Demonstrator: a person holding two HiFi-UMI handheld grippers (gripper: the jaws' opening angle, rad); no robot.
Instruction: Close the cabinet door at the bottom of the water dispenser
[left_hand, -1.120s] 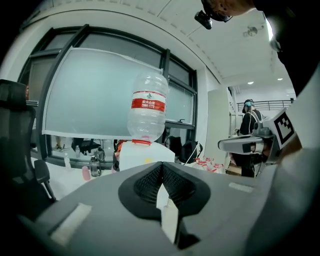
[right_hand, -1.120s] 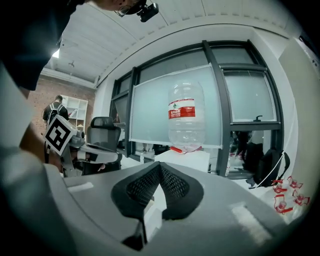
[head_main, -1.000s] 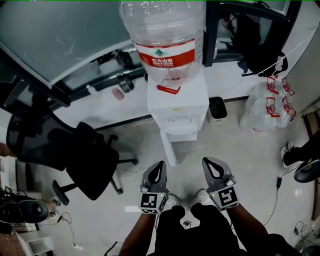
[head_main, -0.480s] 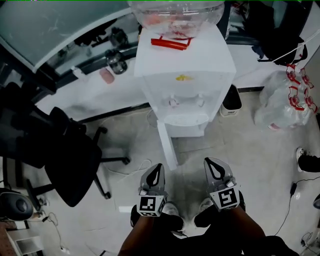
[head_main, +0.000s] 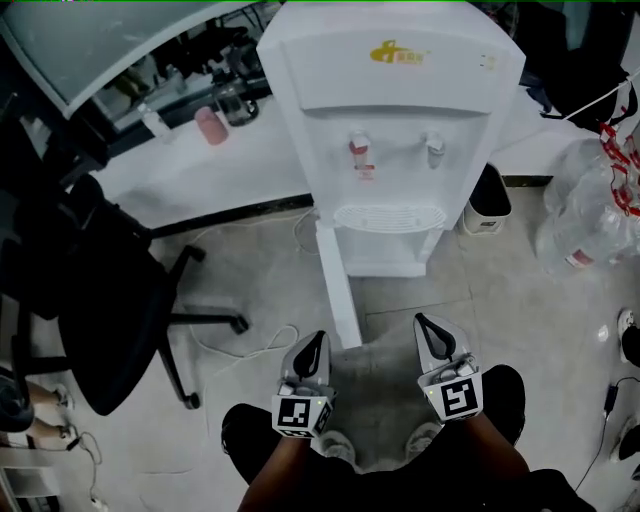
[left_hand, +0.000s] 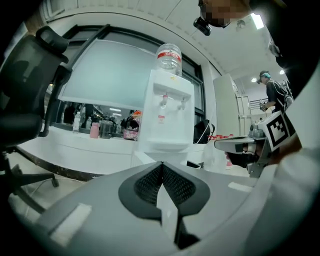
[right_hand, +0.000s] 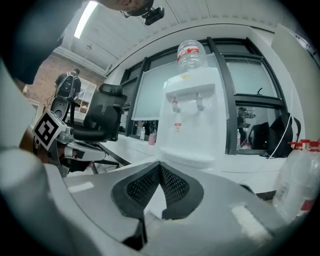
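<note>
The white water dispenser (head_main: 390, 120) stands ahead of me with two taps on its front. Its bottom cabinet door (head_main: 337, 285) hangs open and juts toward me, seen edge-on, hinged at the left. My left gripper (head_main: 317, 342) is shut and empty, just in front of the door's free edge. My right gripper (head_main: 429, 326) is also shut and empty, to the right of the door and before the open cabinet. In the left gripper view the dispenser (left_hand: 167, 112) rises beyond the shut gripper (left_hand: 162, 165). The right gripper view shows the dispenser (right_hand: 192, 120) past the shut gripper (right_hand: 160, 164).
A black office chair (head_main: 110, 310) stands at the left. A white ledge (head_main: 200, 175) with a pink bottle (head_main: 210, 125) runs behind it. A black bin (head_main: 490, 200) and a clear plastic bag (head_main: 590, 220) sit right of the dispenser. Cables (head_main: 250, 345) lie on the tiled floor.
The head view has dropped lower and come nearer: the dispenser's front now fills the top and the bottle has left the frame. Both grippers stay shut and keep their places.
</note>
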